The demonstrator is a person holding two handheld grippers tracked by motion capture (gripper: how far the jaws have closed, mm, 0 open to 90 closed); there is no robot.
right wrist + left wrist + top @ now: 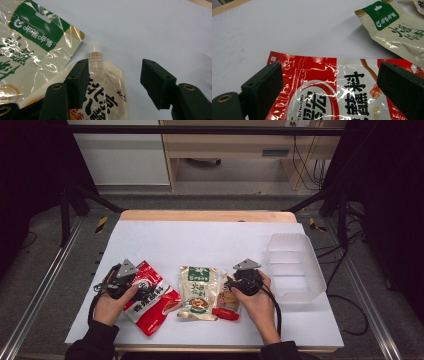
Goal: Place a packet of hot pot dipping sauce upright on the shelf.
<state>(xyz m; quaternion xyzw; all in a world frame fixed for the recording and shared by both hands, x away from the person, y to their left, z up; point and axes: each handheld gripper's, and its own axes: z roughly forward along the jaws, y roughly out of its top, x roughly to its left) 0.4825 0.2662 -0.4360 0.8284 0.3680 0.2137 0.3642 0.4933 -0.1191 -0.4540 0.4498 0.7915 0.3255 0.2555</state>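
Red packet: lower part cut off by the bottom edge of the left gripper view; in the high view partly covered by the left hand and left gripper.
Beige packet: left and lower parts cut off in the right gripper view; right end cut off in the left gripper view.
Spout pouch: left flank hidden behind a black jaw, bottom cut off; in the high view partly under the right gripper.
Print on the packets: too small to read in the high view.
Clear tray: inner dividers blurred, count unclear.
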